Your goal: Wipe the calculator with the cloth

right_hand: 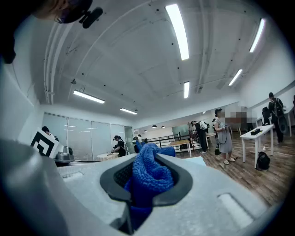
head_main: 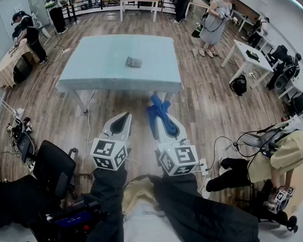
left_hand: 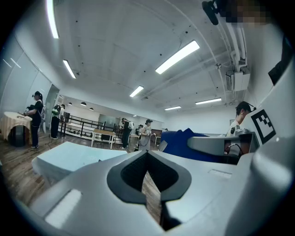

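My right tool point(right_hand: 146, 180) grips the blue cloth point(head_main: 160, 116); my left tool point(left_hand: 148, 179) is closed, empty. The calculator point(head_main: 133, 61) lies on the far bench point(head_main: 100, 70), so I judge all wiping remains.

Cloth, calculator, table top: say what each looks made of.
Cloth: blue terry or microfibre, matt; its looped, fuzzy pile shows.
Calculator: probably plastic, dark grey with a grid of keys; too small to be sure.
Table top: pale blue-green, smooth and matt; a cover or laminate, cannot tell which.

Blue cloth point(head_main: 159, 117), grey calculator point(head_main: 134, 62), pale turquoise table point(head_main: 99, 58), brown wooden floor point(head_main: 210, 106)
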Tool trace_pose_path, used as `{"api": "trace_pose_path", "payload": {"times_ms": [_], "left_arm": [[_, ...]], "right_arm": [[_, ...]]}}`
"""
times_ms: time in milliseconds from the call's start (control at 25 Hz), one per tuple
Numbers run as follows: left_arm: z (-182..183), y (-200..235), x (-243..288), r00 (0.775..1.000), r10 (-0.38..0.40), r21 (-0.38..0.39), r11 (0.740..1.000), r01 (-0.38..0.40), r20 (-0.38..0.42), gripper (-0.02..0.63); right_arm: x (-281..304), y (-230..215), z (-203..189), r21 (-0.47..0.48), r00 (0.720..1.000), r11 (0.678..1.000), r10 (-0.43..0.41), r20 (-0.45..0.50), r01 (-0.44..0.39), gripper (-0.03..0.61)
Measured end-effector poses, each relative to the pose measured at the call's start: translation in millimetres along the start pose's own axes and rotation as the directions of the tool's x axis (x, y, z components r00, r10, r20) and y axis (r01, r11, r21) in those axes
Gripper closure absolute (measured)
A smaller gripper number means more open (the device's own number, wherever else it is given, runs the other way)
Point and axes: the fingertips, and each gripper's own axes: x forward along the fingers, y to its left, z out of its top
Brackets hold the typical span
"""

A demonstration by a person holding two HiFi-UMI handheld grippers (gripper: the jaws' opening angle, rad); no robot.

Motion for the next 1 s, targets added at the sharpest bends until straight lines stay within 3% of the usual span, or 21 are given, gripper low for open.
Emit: {"api": "trace_pose_path", "payload": {"times_ms": [1000], "left_arm": [[-58,11,-37,0.995,-0.023,-0.090,0.996,0.014,-0.097,0.614]], "right_arm": [[-21,26,-55,0.016,0.993,0.999,-0.035,-0.117,0.037,0.518]]}}
